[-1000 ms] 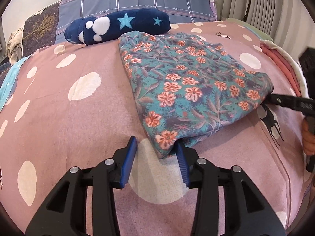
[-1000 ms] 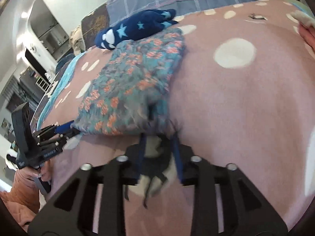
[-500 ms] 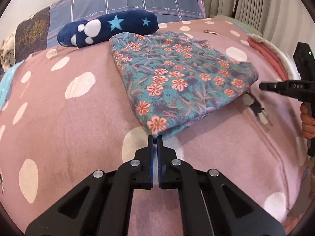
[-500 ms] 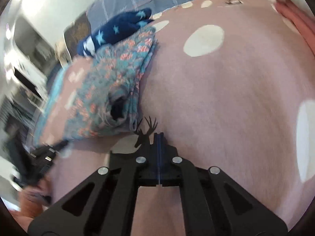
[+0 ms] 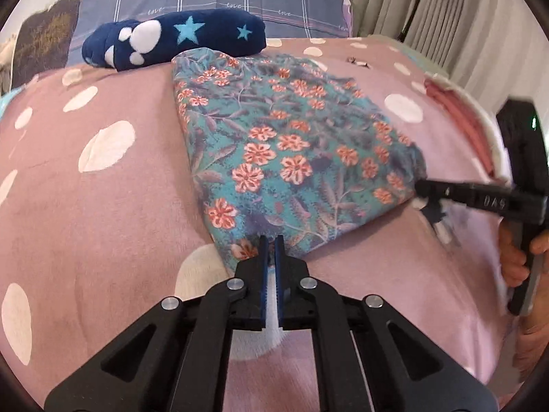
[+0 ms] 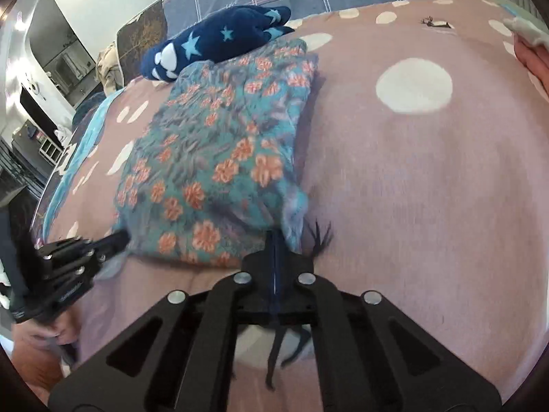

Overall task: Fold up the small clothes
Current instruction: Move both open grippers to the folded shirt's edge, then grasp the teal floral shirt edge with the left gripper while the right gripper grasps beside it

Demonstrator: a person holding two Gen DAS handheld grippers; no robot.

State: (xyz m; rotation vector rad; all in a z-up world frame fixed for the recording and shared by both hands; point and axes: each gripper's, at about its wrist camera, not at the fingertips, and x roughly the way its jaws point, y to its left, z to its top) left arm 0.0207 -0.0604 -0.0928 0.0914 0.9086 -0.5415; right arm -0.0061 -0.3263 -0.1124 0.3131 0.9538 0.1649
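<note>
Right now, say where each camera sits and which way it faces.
Left wrist: on the left tongs, jaws opening, no cloth seen between; faces a near corner of the floral garment; right tongs and right hand show.
Right wrist: on the shut right tongs; faces the other near corner; left tongs and left hand show.
Shared: floral garment, navy star cushion, spotted bedspread.

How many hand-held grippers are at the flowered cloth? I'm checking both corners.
2. The left hand-held gripper, jaws opening, nothing clearly between them, at one near corner of the flowered cloth; the right hand-held gripper, shut, at the other.
</note>
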